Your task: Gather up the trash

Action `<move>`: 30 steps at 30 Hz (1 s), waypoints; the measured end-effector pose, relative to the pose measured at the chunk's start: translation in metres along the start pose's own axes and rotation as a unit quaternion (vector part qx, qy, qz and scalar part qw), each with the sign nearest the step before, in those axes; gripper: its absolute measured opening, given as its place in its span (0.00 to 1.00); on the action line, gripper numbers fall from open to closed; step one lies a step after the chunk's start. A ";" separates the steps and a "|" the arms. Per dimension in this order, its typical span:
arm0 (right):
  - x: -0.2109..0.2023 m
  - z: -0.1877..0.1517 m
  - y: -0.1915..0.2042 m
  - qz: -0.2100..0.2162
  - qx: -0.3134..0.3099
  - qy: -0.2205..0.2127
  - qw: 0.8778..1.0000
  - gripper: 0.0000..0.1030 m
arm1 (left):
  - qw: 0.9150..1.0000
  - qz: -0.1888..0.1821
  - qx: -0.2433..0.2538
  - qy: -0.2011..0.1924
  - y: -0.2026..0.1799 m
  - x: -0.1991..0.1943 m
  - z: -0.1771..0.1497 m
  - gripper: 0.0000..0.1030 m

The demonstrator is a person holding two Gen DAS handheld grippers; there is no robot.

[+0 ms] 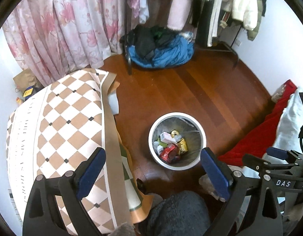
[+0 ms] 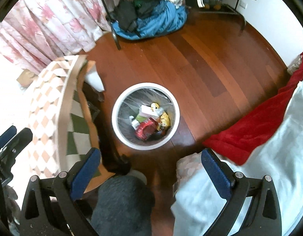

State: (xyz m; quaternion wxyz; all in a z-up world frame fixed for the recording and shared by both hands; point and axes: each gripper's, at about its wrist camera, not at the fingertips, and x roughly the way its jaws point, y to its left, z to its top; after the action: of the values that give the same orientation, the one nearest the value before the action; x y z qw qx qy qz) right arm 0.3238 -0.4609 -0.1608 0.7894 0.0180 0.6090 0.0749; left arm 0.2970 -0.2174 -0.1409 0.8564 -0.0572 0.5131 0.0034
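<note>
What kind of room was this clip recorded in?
Most likely a bedroom. A checkered bedspread covers what looks like a bed beside floral curtains, clothes hang on a garment rack, and a lined white trash bin with wrappers stands on the wooden floor.

The waste bin (image 1: 175, 140) stands on the wooden floor (image 1: 200, 90) at lower centre of the left wrist view, with trash (image 1: 171, 144) inside it. A checked blanket (image 1: 63, 122) fills the lower left. A heap of clothes (image 1: 161, 49) sits at upper centre, below a clothes rack (image 1: 216, 43). Curtains (image 1: 59, 25) hang at upper left.
</note>
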 end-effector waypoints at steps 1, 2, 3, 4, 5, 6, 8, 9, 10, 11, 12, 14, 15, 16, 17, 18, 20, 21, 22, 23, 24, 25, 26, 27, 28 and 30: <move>-0.014 -0.005 0.003 0.005 -0.002 -0.007 1.000 1.00 | 1.000 -0.005 0.001 -0.004 0.000 -0.007 0.000 0.96; -0.021 -0.007 0.004 0.009 -0.004 -0.010 1.000 1.00 | 1.000 -0.009 0.001 -0.011 0.001 -0.019 -0.001 0.96; -0.031 -0.012 0.006 0.014 -0.006 -0.014 1.000 1.00 | 1.000 -0.012 0.001 -0.016 0.002 -0.026 -0.003 0.96; -0.043 -0.016 0.009 0.020 -0.007 -0.020 1.000 1.00 | 1.000 -0.017 0.001 -0.020 0.002 -0.034 -0.004 0.96; -0.056 -0.021 0.012 0.028 -0.010 -0.026 0.999 1.00 | 0.999 -0.025 0.003 -0.025 0.002 -0.045 -0.007 0.96; -0.062 -0.024 0.013 0.032 -0.012 -0.029 0.999 1.00 | 0.999 -0.030 0.004 -0.029 0.003 -0.051 -0.008 0.96; -0.084 -0.031 0.018 0.044 -0.015 -0.041 0.998 1.00 | 0.998 -0.041 0.008 -0.036 0.005 -0.069 -0.012 0.96; -0.094 -0.034 0.019 0.050 -0.016 -0.046 0.998 1.00 | 0.998 -0.047 0.008 -0.038 0.006 -0.076 -0.013 0.96; -0.107 -0.039 0.022 0.059 -0.019 -0.051 0.997 1.00 | 0.998 -0.052 0.008 -0.040 0.007 -0.082 -0.015 0.96; -0.114 -0.042 0.023 0.065 -0.019 -0.055 0.996 1.00 | 0.998 -0.056 0.008 -0.041 0.008 -0.089 -0.016 0.96; -0.124 -0.047 0.026 0.073 -0.020 -0.061 0.995 1.00 | 0.997 -0.060 0.006 -0.041 0.010 -0.094 -0.018 0.96; -0.137 -0.052 0.028 0.084 -0.022 -0.066 0.994 1.00 | 0.997 -0.070 0.003 -0.043 0.014 -0.106 -0.021 0.96; -0.144 -0.054 0.031 0.090 -0.023 -0.068 0.993 1.00 | 0.996 -0.076 0.000 -0.046 0.016 -0.113 -0.022 0.96; -0.152 -0.058 0.032 0.098 -0.022 -0.071 0.992 1.00 | 0.996 -0.080 -0.001 -0.049 0.017 -0.118 -0.024 0.96; -0.157 -0.061 0.033 0.103 -0.023 -0.073 0.992 1.00 | 0.995 -0.085 -0.002 -0.051 0.018 -0.124 -0.025 0.96; -0.162 -0.063 0.034 0.106 -0.024 -0.075 0.991 1.00 | 0.994 -0.092 -0.002 -0.052 0.019 -0.129 -0.026 0.96; -0.174 -0.068 0.036 0.112 -0.025 -0.078 0.990 1.00 | 0.994 -0.099 -0.002 -0.053 0.021 -0.135 -0.028 0.96; -0.176 -0.070 0.036 0.113 -0.026 -0.079 0.990 1.00 | 0.993 -0.108 -0.002 -0.053 0.022 -0.141 -0.030 0.96; -0.181 -0.073 0.036 0.115 -0.025 -0.080 0.990 1.00 | 0.992 -0.113 -0.002 -0.054 0.022 -0.145 -0.030 0.96; -0.184 -0.075 0.038 0.117 -0.026 -0.081 0.990 1.00 | 0.992 -0.115 -0.001 -0.055 0.022 -0.149 -0.032 0.96; -0.189 -0.078 0.038 0.120 -0.028 -0.081 0.989 1.00 | 0.992 -0.117 0.001 -0.056 0.021 -0.152 -0.034 0.96; -0.191 -0.080 0.038 0.121 -0.029 -0.081 0.989 1.00 | 0.991 -0.121 0.002 -0.055 0.021 -0.154 -0.035 0.96; -0.194 -0.083 0.039 0.123 -0.030 -0.082 0.989 1.00 | 0.991 -0.124 0.003 -0.054 0.022 -0.156 -0.036 0.96; -0.195 -0.085 0.039 0.126 -0.032 -0.081 0.988 1.00 | 0.990 -0.128 0.002 -0.053 0.021 -0.158 -0.037 0.96; -0.197 -0.086 0.040 0.128 -0.032 -0.080 0.988 1.00 | 0.990 -0.133 0.003 -0.052 0.021 -0.161 -0.039 0.96; -0.201 -0.089 0.041 0.133 -0.035 -0.079 0.987 1.00 | 0.989 -0.136 0.004 -0.052 0.022 -0.164 -0.041 0.96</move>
State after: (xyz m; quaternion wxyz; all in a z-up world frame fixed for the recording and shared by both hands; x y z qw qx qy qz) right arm 0.1845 -0.4542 0.0135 0.8184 0.0772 0.5338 0.1984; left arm 0.1821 -0.1912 -0.0177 0.8746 -0.1228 0.4555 -0.1118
